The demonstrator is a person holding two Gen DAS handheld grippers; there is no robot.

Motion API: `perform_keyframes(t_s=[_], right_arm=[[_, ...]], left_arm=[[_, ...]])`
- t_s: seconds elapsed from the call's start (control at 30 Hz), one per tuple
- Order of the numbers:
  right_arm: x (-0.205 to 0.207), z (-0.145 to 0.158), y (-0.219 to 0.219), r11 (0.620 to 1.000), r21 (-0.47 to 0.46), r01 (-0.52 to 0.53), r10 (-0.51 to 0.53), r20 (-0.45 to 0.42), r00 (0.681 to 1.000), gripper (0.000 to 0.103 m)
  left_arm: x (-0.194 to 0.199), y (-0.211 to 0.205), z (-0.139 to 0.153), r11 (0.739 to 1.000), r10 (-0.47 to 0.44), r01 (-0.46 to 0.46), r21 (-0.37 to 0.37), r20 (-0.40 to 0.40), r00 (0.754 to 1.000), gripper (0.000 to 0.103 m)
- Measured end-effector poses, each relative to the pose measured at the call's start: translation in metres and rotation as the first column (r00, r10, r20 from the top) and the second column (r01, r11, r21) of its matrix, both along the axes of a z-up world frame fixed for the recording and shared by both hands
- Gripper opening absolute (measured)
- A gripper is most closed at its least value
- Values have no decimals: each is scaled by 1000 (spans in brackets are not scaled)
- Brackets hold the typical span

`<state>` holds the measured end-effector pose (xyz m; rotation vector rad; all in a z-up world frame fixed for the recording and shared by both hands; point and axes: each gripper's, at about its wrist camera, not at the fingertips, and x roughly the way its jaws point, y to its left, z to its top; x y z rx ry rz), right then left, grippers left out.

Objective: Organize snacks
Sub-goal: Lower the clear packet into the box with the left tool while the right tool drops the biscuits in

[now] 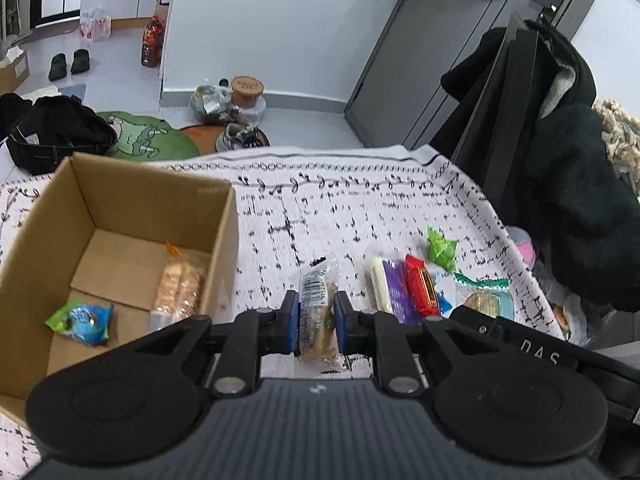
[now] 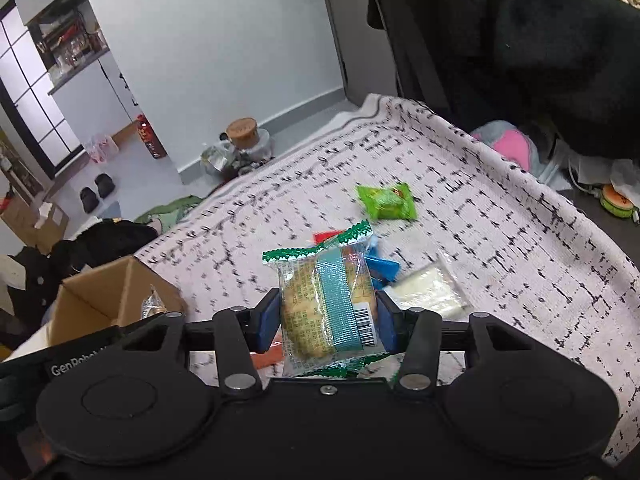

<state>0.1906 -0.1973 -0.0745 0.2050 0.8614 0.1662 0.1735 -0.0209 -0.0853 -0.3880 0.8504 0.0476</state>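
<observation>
My left gripper [image 1: 317, 316] is shut on a clear-wrapped snack with a barcode [image 1: 318, 300], held above the patterned cloth just right of the cardboard box [image 1: 120, 200]. The box holds a biscuit pack [image 1: 178, 286] and a blue-green snack [image 1: 82, 320]. My right gripper [image 2: 328, 316] is shut on a clear cracker pack with a teal band and green edges [image 2: 326, 300], lifted over the cloth. On the cloth lie a red bar [image 1: 420, 288], a purple pack [image 1: 394, 288], a white pack [image 1: 378, 284] and a green snack [image 1: 442, 250]; the green snack also shows in the right wrist view [image 2: 386, 202].
The cloth-covered table [image 1: 340, 208] ends at a far edge with floor clutter beyond: a jar [image 1: 247, 90], bags and shoes. Dark coats [image 1: 560, 160] hang at the right. The box also shows at the left of the right wrist view [image 2: 100, 296].
</observation>
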Motion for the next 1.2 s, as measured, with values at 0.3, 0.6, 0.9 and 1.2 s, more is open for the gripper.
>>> perform_keyframes(t_s=[0.3,0.6,0.9,1.2], right_arm=[[-2,16,24,999,25,-28,27,33,999,48],[0,20,45,998,37,-47,45,45,998,48],[0,20,72,996,44,-82,80,46,996,48],[1,13,99,994,35,-102,101,33,994,48]], left_arm=[[-5,20,18,999,28,-29,15,32,999,18],[-8,39,23,998,52,-53,20,43,998,18],[-12,62,16,996,91,-91,17,34,995,18],[-14,90,0,992,127,-127,-2,6,992,18]])
